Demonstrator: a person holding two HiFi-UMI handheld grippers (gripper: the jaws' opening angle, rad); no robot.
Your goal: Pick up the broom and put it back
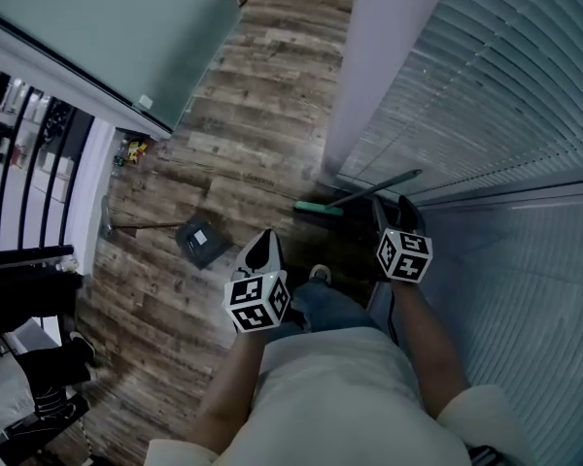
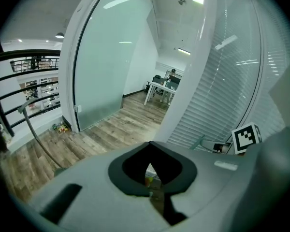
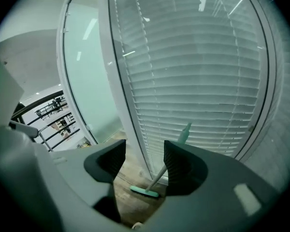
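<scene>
The broom (image 1: 323, 208) stands with its green head on the wooden floor and its grey handle leaning against the blinds-covered glass wall (image 1: 505, 95). My right gripper (image 1: 394, 210) hovers just in front of it, open and empty. In the right gripper view the broom (image 3: 146, 191) shows between and beyond the spread jaws of the right gripper (image 3: 145, 151), apart from them. My left gripper (image 1: 265, 241) hangs to the left of the broom, shut on nothing. In its own view the left gripper (image 2: 150, 146) has its tips meeting.
A grey dustpan (image 1: 202, 242) with a long handle lies on the floor to the left. A white column (image 1: 369, 76) and a frosted glass panel (image 1: 107, 27) stand behind. A black railing (image 1: 24, 192) runs at far left. My shoe (image 1: 320, 273) is below the broom.
</scene>
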